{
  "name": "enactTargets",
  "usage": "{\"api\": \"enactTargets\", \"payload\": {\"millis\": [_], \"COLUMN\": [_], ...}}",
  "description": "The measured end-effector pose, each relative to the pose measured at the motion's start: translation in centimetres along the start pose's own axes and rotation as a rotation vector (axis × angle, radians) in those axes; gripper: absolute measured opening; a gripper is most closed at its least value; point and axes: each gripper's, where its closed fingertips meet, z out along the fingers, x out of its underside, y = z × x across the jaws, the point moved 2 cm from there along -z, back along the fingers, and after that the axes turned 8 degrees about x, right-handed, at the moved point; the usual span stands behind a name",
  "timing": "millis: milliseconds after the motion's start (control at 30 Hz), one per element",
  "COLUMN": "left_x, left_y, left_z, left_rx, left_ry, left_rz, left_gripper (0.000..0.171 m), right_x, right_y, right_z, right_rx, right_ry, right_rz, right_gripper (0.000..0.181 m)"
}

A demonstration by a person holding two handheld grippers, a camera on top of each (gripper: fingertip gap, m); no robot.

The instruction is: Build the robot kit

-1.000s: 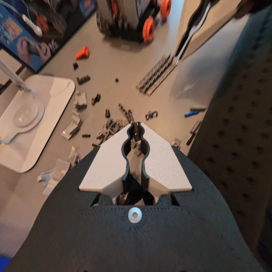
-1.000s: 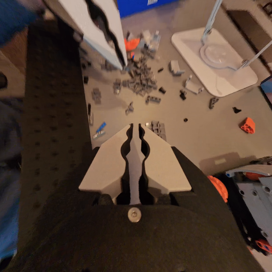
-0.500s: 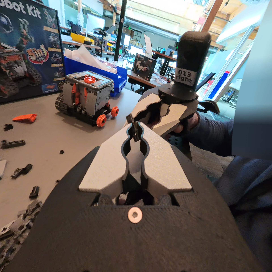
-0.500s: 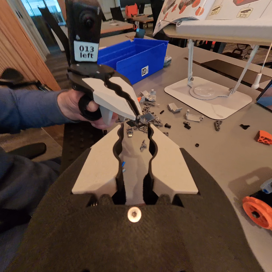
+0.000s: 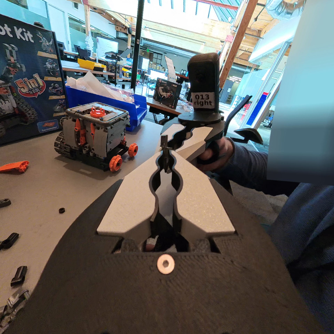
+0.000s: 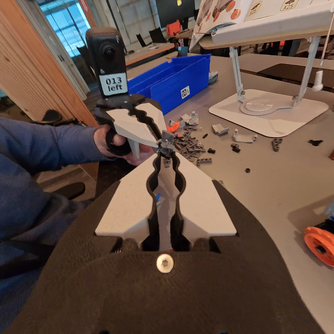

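Left gripper: held up above the table; its fingers are pinched on a small grey part, which sticks up past the tips.
Grey part: seen in the right wrist view at the tips of the left gripper, lifted clear of the table and touching or just short of the right gripper's tips.
Right gripper: pointed at the left one, tip to tip; its fingers are set a little apart around the dark lower end of the part, and a firm grip cannot be told.
Hands: each handle is gripped by a hand in a blue sleeve.
Left of the grippers, left wrist view: a kit box is stood at the table's back, an orange piece is laid before it, and a tracked model with orange wheels is placed nearer the middle.
Behind the model: a blue bin with white paper in it.
Right wrist view, beyond the tips: a heap of grey pieces is spread on the table.
Farther right: a white stand is set with a booklet propped on it.
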Motion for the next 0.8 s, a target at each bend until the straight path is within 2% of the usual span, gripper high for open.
{"api": "enactTargets", "payload": {"millis": [133,233,333,433,500,633,700,800], "left_x": [-0.3,-0.2,1.2,3.8,5.2,6.9,7.1,7.5], "left_y": [0.4,0.9,1.7,2.1,2.2,1.9,1.9,2.0], "left_z": [0.0,-0.3,-0.3,0.0,0.4,0.8,0.8,0.7], "left_rx": [-0.032,-0.072,-0.102,-0.102,-0.099,-0.071,-0.068,-0.064], "left_ry": [0.042,0.103,0.236,0.379,0.439,0.511,0.517,0.539], "left_rz": [0.062,0.130,0.180,0.205,0.221,0.232,0.232,0.228], "left_gripper": [0.010,0.009,0.008,0.008,0.008,0.009,0.009,0.009], "right_x": [1.0,2.7,6.1,9.8,11.1,12.0,11.5,10.5], "right_y": [-1.4,-2.6,-3.9,-5.2,-5.4,-5.3,-6.0,-6.2], "right_z": [-1.5,-3.0,-4.9,-6.8,-7.4,-6.7,-6.0,-5.4], "right_rx": [0.056,0.072,0.040,-0.015,-0.073,-0.173,-0.139,-0.080], "right_ry": [0.121,0.300,0.584,0.905,1.043,1.170,1.182,1.128], "right_rz": [-0.136,-0.276,-0.452,-0.635,-0.726,-0.794,-0.836,-0.845], "right_gripper": [0.005,0.005,0.005,0.005,0.005,0.010,0.026,0.025]}}
